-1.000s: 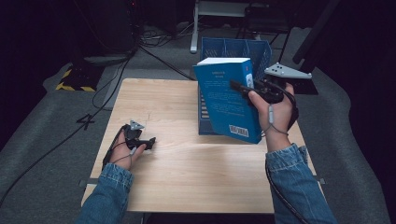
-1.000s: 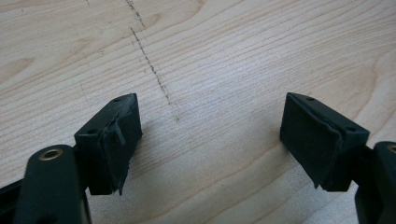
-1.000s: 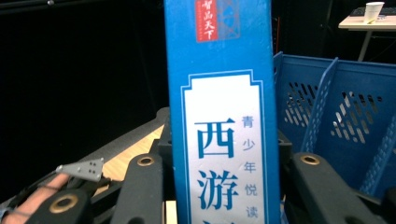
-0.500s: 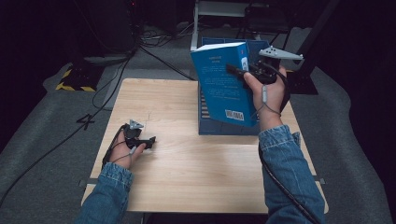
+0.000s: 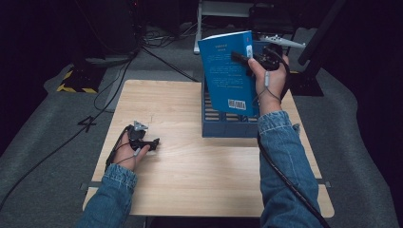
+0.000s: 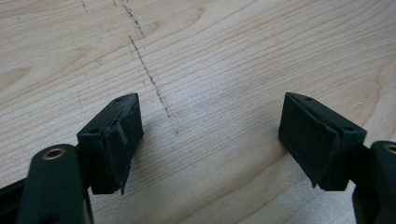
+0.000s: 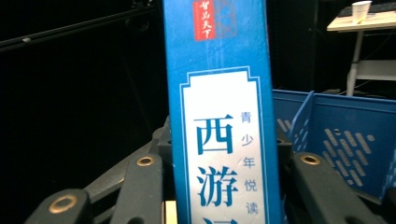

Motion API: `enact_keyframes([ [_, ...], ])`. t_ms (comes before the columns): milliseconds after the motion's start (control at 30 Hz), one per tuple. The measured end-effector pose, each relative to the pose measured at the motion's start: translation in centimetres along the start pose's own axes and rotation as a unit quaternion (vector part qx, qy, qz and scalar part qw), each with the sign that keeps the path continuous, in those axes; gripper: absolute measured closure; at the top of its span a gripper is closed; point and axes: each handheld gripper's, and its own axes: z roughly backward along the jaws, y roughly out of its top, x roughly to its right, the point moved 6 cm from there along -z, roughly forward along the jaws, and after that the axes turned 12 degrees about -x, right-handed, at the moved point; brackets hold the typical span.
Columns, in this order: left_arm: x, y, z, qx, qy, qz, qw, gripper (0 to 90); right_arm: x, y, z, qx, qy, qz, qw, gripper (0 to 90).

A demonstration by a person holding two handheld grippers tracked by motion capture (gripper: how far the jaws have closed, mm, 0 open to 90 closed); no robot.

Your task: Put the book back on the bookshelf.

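I am holding a blue book (image 5: 228, 71) up high near the top middle of the high view, just above the blue crate (image 5: 228, 126) on the bench (image 5: 190, 175). My right hand-held gripper (image 5: 242, 58) is squeezing it by the spine (image 7: 224, 140). The book looks stiff and a bit heavy, with a smooth cover that may slip, so gripping the thick spine feels safest. My left hand-held gripper (image 6: 210, 140) is resting at the lower left, wide open, holding nothing.

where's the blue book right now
In the high view the blue book is held upright in the right claw, above the blue crate at the table's far right.
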Motion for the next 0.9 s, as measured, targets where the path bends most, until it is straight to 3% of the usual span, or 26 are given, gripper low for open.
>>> enact_keyframes([
  [133, -0.1, 0.0, 0.0, 0.004, -0.006, 0.008, 0.9999, 22.8, 0.7, 0.3, -0.8, -0.001, -0.015, -0.006, 0.9999, 61.9],
  [333, -0.1, 0.0, 0.0, 0.004, -0.003, 0.006, 1.0000, 23.3, 2.3, 0.5, -1.7, 0.011, -0.024, -0.037, 0.9990, 61.9],
  [667, 0.0, 0.0, 0.0, 0.003, 0.002, 0.002, 1.0000, 23.4, 5.0, 0.0, -2.1, 0.024, -0.058, -0.093, 0.9936, 61.7],
  [900, 0.0, 0.1, -0.1, 0.002, 0.005, -0.001, 1.0000, 23.7, 3.7, 0.3, -3.1, 0.016, -0.078, -0.079, 0.9937, 61.7],
])
